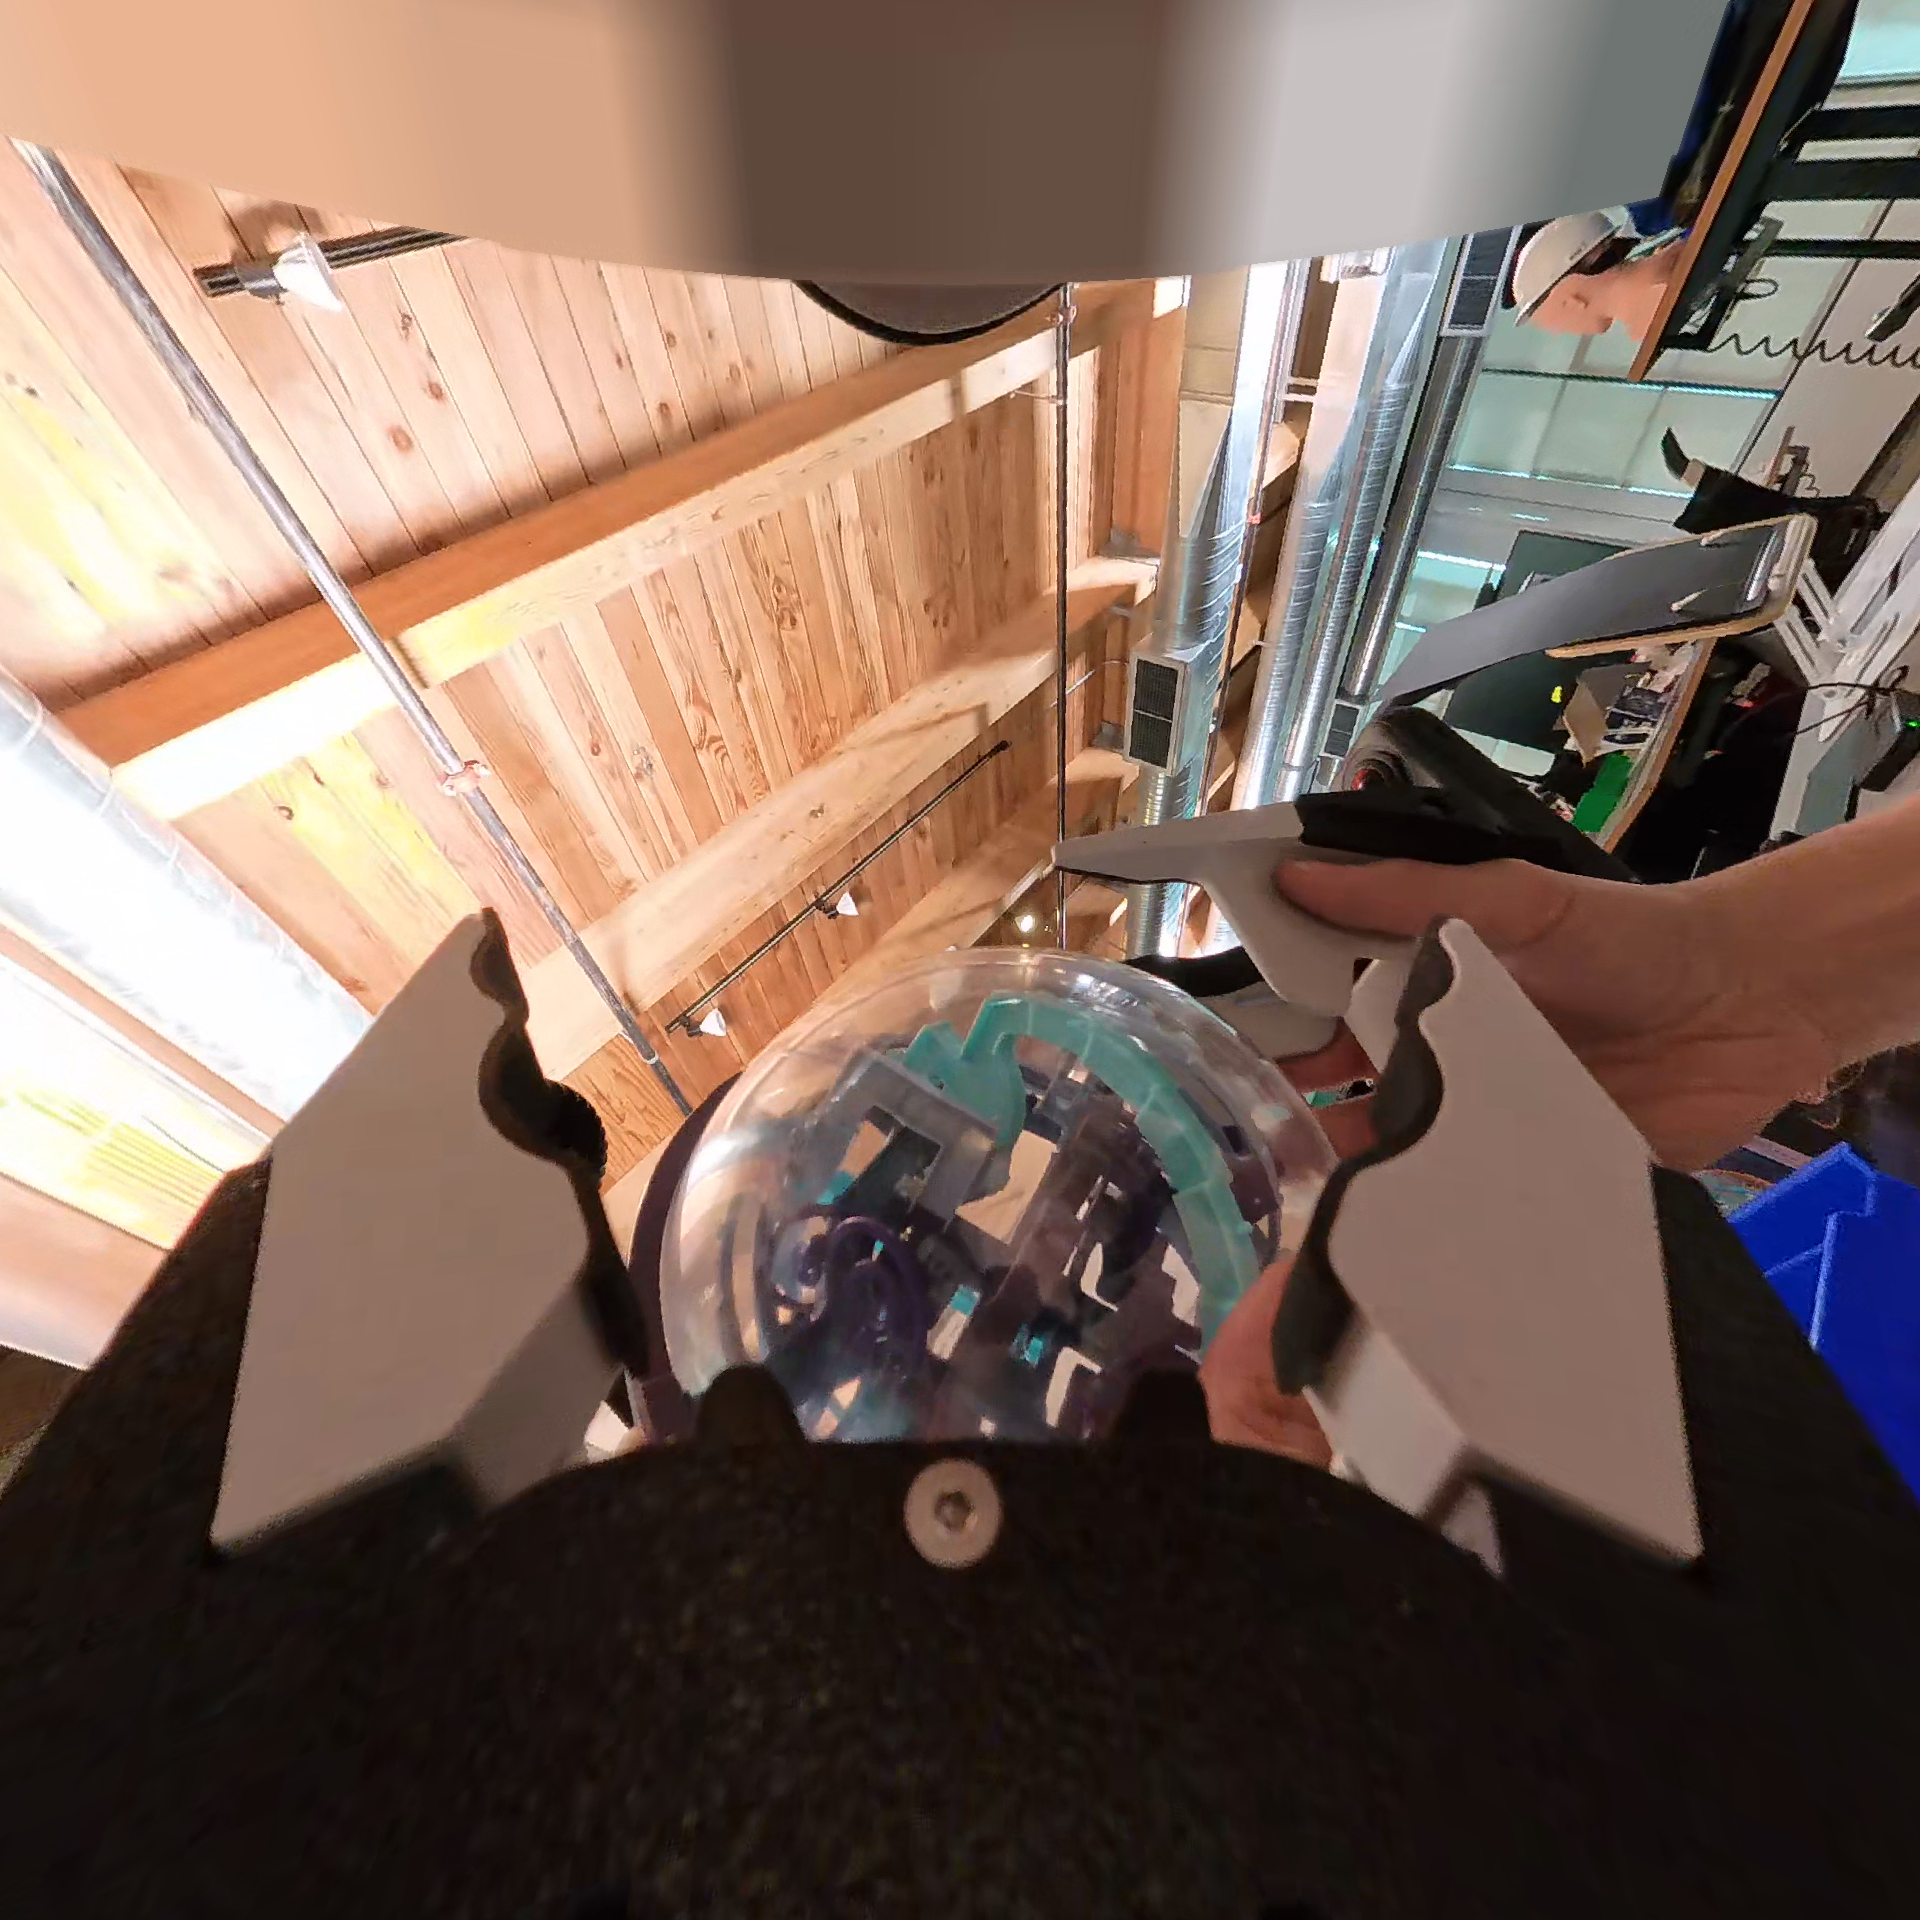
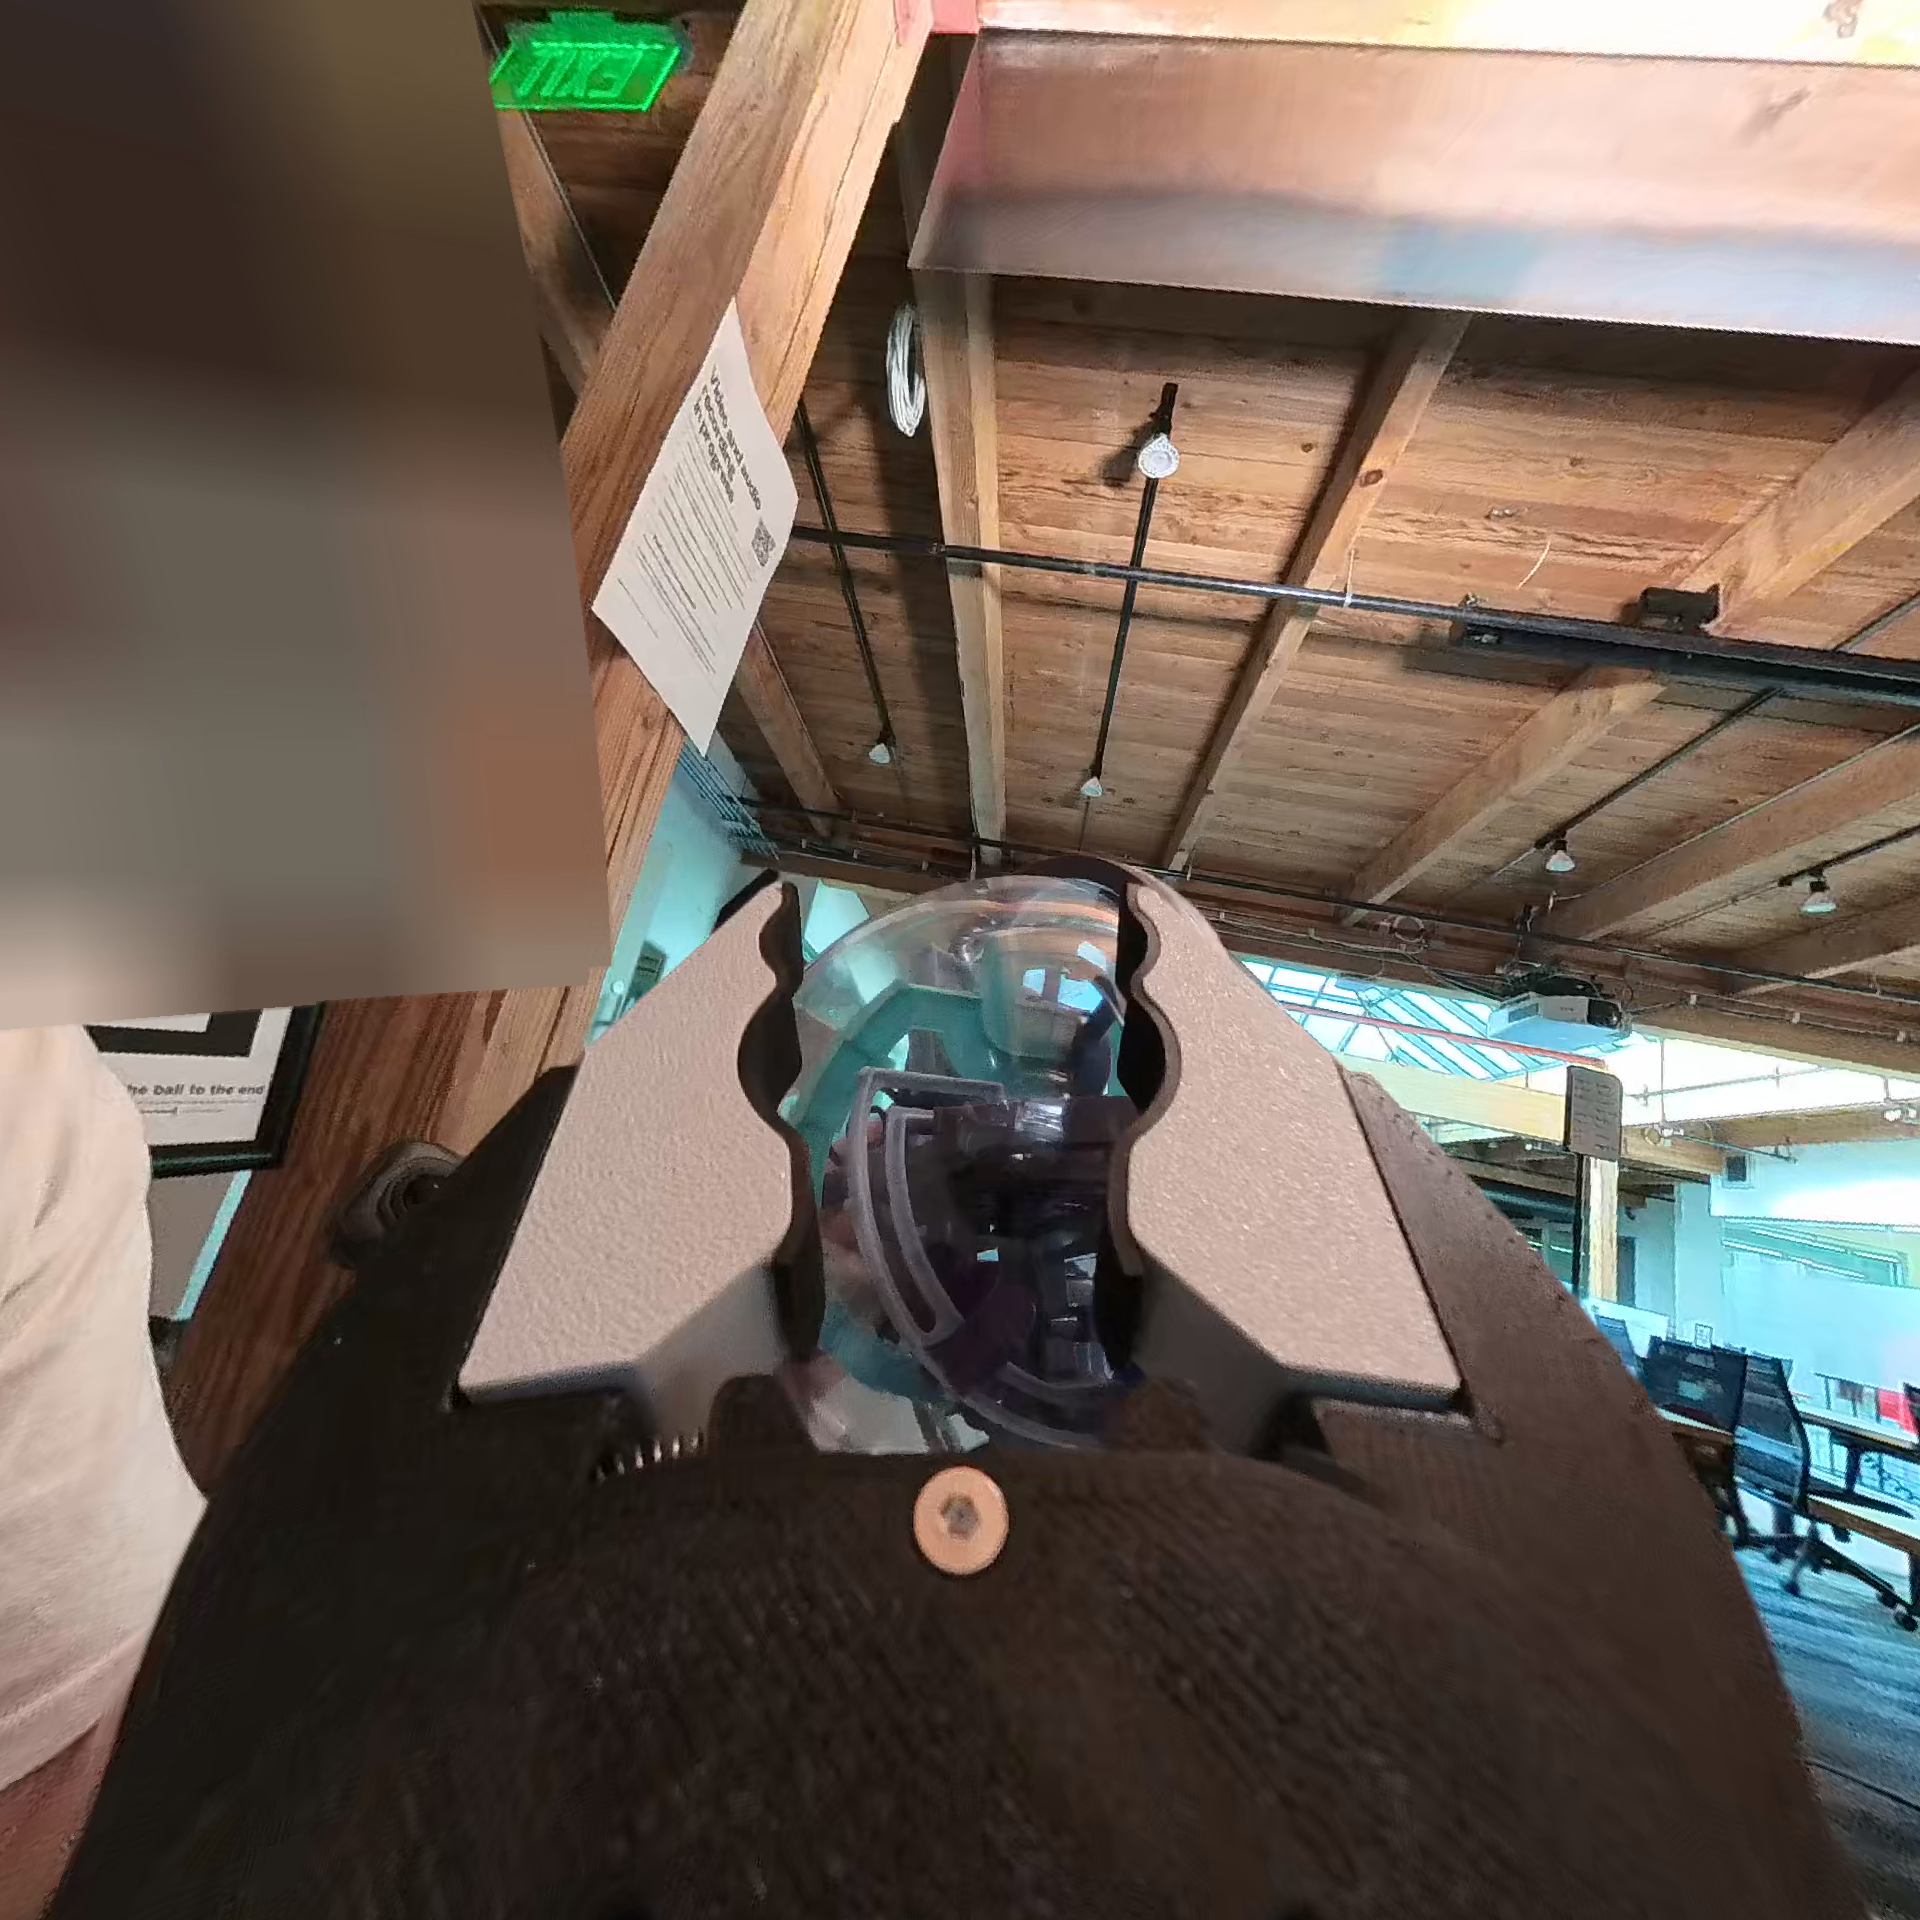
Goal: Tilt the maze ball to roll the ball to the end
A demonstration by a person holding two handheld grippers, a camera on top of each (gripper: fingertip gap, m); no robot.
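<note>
The maze ball (image 1: 987, 1195) is a clear sphere with teal, grey and purple tracks inside, held up in the air. In the left wrist view it sits deep between the fingers of my left gripper (image 1: 966, 930). That gripper's jaws are spread wide and both dark pads lie against the ball's sides. My right gripper (image 2: 958, 891) is closed narrowly on the ball (image 2: 956, 1143), whose shell fills the space between its pads. The right gripper's white fingers (image 1: 1174, 857) show at the ball's upper right in the left wrist view. The small ball inside cannot be made out.
A person's hand (image 1: 1610, 997) holds the right gripper beside the ball. A blue bin (image 1: 1849, 1278) is at the lower right. Both views point up at a wooden beam ceiling (image 2: 1351, 468). A wooden post (image 2: 727, 260) stands on the left, with tables and chairs (image 2: 1818, 1455) far right.
</note>
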